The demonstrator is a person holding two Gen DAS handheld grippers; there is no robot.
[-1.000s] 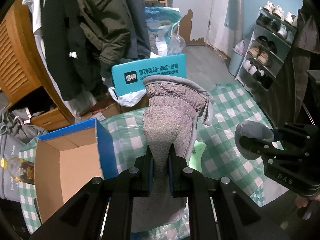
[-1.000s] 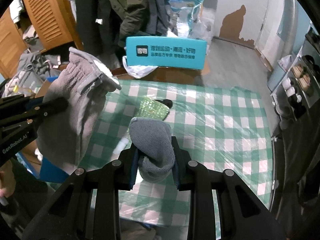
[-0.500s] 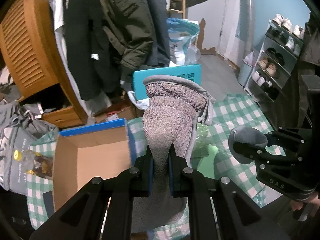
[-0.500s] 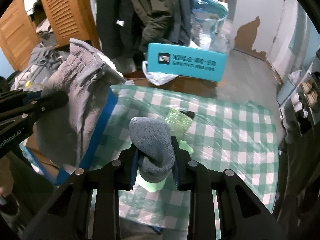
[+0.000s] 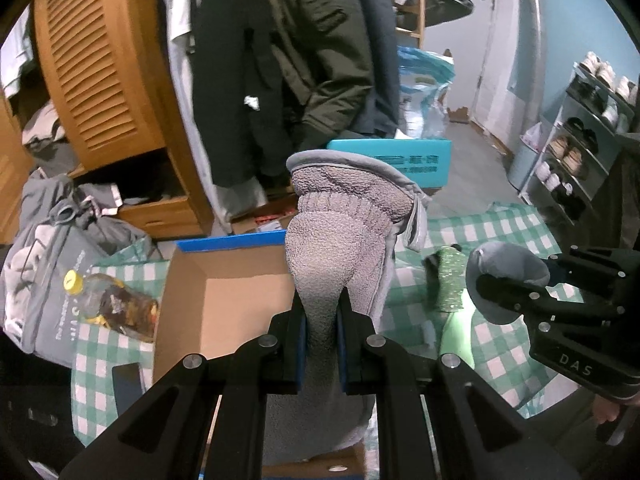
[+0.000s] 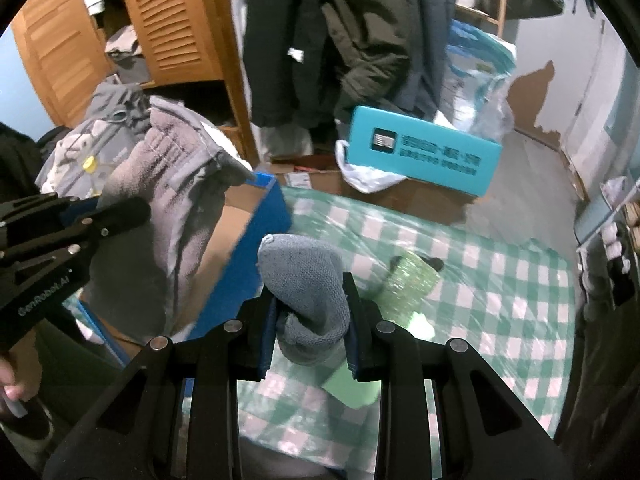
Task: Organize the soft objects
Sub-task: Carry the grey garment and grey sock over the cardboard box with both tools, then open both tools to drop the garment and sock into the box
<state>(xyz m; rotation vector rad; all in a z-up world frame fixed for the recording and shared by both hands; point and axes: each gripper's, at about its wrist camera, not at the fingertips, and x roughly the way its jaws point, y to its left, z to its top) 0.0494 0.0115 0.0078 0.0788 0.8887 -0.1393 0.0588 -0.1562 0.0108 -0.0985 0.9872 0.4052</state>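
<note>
- Currently the left gripper [image 5: 321,320] has its jaws pinched narrow on a fuzzy grey glove [image 5: 340,232], which hangs above the near right corner of the open cardboard box [image 5: 224,304].
- Meanwhile the right gripper [image 6: 310,320] is clamped on a folded grey sock [image 6: 306,276], held over the checked tablecloth [image 6: 500,292] just right of the box's blue wall [image 6: 256,248].
- To do the drop well, I judge each bundle should be carried fully past the blue wall, lowered inside, and only then released, so that limp fabric does not drape over the rim.
- Inside, the box shows only bare cardboard where visible; the glove hides part of its floor.
- A green glittery item [image 6: 412,280] lies on the cloth, farther right.
</note>
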